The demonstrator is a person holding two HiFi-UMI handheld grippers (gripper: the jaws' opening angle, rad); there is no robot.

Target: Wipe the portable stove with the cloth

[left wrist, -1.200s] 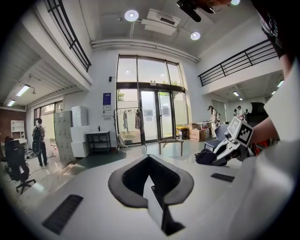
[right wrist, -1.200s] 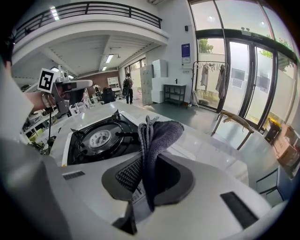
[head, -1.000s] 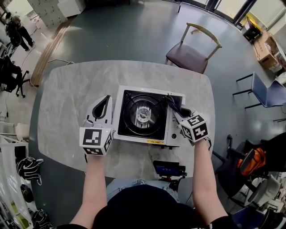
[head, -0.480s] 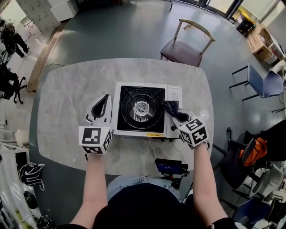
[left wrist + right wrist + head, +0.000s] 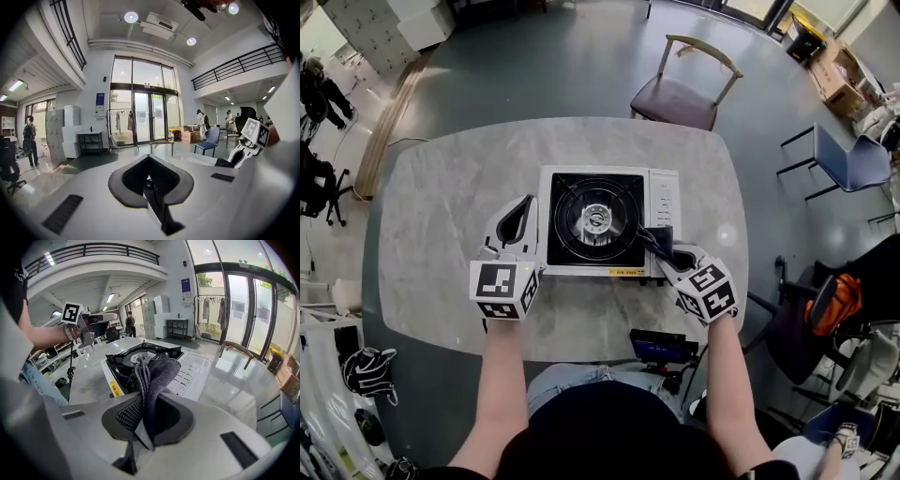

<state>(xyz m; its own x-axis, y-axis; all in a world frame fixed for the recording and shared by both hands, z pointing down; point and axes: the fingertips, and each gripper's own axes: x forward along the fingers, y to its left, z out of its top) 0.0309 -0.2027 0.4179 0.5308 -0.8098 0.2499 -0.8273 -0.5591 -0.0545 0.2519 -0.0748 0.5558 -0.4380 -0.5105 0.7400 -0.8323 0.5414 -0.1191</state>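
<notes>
A white portable stove (image 5: 665,208) with a black burner top (image 5: 595,220) sits in the middle of the marble table (image 5: 441,187). My right gripper (image 5: 667,250) is shut on a dark grey cloth (image 5: 657,239), which rests on the stove's front right part beside the burner. In the right gripper view the cloth (image 5: 152,378) hangs bunched between the jaws in front of the stove (image 5: 187,371). My left gripper (image 5: 518,222) is shut and empty, lying just left of the stove; its jaws (image 5: 150,180) meet with nothing between them.
A wooden chair (image 5: 680,89) stands behind the table and a blue chair (image 5: 844,159) off to the right. A small black device (image 5: 656,347) sits at the table's near edge. Bags and boxes lie on the floor at the right.
My right gripper has dragged the cloth from the stove's back right corner toward its front right edge. The left gripper has stayed beside the stove.
</notes>
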